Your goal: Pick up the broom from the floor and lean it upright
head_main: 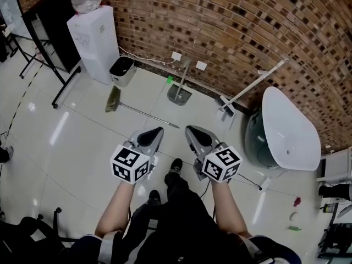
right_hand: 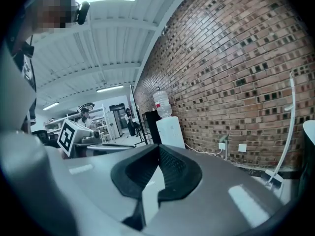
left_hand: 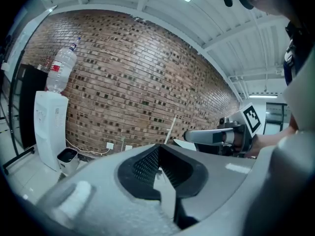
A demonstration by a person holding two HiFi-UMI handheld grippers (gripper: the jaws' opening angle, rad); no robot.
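Observation:
The broom (head_main: 114, 99) lies flat on the pale tiled floor, its greenish bristles to the left and its thin handle (head_main: 154, 117) running right toward my grippers. In the head view my left gripper (head_main: 159, 131) is held above the floor just short of the handle's end, shut and empty. My right gripper (head_main: 189, 130) is beside it, also shut with nothing in it. In the left gripper view the left gripper (left_hand: 158, 154) faces the brick wall, and the right gripper (left_hand: 211, 136) shows at the right. The broom is in neither gripper view.
A white water dispenser (head_main: 93, 37) and a small bin (head_main: 122, 70) stand against the brick wall (head_main: 231, 21). An upright dustpan (head_main: 179, 92), a white long-handled tool (head_main: 250, 89) and a white oval tub (head_main: 289, 128) lie to the right. A black stand's foot (head_main: 66, 84) is on the left.

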